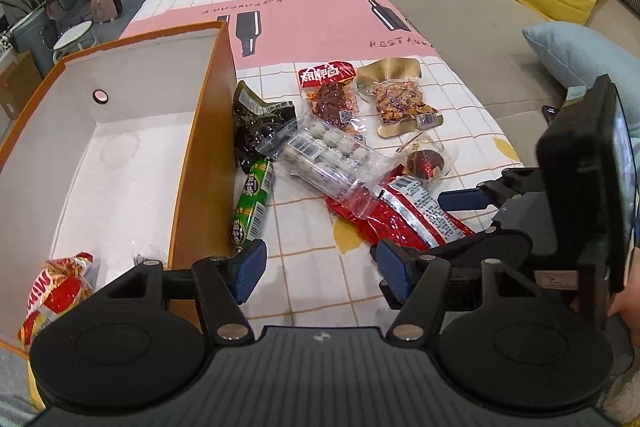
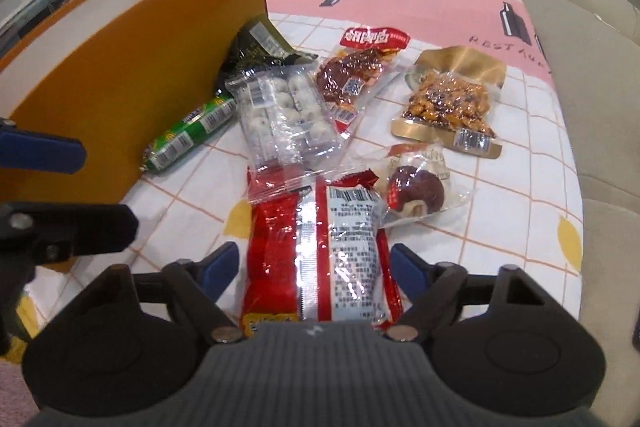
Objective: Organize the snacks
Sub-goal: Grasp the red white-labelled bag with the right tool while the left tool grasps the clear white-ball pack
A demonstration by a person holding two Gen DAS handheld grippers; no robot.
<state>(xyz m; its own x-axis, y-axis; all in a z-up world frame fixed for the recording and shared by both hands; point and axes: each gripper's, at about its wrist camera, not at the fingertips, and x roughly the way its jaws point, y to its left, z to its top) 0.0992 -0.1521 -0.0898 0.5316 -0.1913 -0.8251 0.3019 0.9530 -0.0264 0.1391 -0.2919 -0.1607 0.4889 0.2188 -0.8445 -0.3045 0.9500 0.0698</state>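
Though between tongs point(image 2: 314, 269), red packet point(image 2: 320, 251) lengthwise.

On the bench point(image 1: 304, 19), the box point(image 1: 200, 147) stands left of the loose snacks, with a wrapped packet point(image 1: 60, 287) in its near corner. The sausage stick point(image 1: 254, 203) lies just beside the box wall. The nut pouch point(image 1: 400, 99) lies farthest right, behind the date packet point(image 1: 426, 161).

In the left wrist view, the red and yellow foil snack bag point(image 1: 60, 291) at lower left is partly hidden behind the gripper body. In the right wrist view, the near end of the red foil packet point(image 2: 320, 259) disappears under the gripper body at lower centre, and its print is too blurred to read. The orange cardboard box point(image 2: 120, 87) is cut off by the left edge.
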